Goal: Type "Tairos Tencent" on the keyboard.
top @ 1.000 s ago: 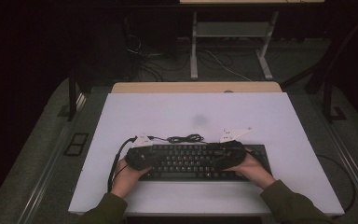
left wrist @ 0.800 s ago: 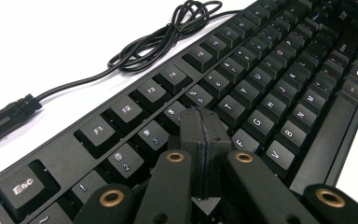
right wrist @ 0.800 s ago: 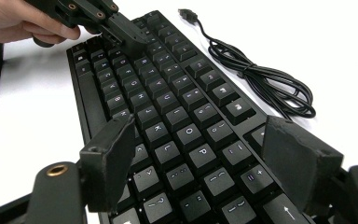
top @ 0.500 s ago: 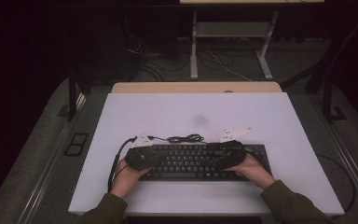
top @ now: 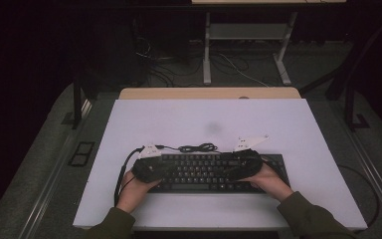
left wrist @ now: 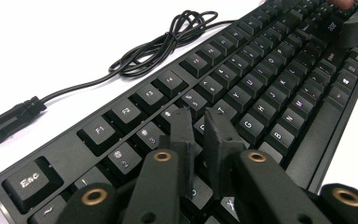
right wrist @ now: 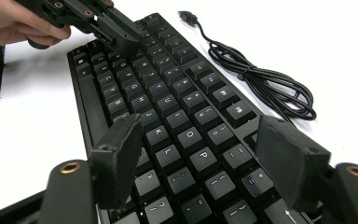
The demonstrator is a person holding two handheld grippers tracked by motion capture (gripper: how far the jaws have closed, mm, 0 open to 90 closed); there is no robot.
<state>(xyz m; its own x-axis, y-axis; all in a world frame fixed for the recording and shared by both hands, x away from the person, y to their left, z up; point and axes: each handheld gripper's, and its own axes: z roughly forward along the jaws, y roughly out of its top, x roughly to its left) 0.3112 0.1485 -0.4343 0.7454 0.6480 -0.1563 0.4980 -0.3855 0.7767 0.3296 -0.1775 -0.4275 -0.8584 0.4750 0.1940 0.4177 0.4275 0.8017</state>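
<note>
A: Keyboard (top: pixel 204 172) colour?
B: Black, pale legends on the keys. Its cable (top: pixel 196 148) is black too.
A: Table (top: pixel 189 117)?
B: Plain white top, tan strip along the far edge.
A: Grippers?
B: Left gripper (left wrist: pixel 198 123) black with brass-coloured screw rings; right gripper (right wrist: pixel 205 154) the same. Sleeves (top: pixel 311 219) olive green.

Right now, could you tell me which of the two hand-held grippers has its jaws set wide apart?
The right hand-held gripper: its jaws straddle several keys of the keyboard. The left hand-held gripper shows only a narrow slit.

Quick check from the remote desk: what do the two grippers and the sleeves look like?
Both grippers, left and right, are matte black with flat rectangular jaws, brass-coloured screw inserts and a pale three-cornered plate on top. A black cable trails from the left one. The sleeves are dark olive.
</note>
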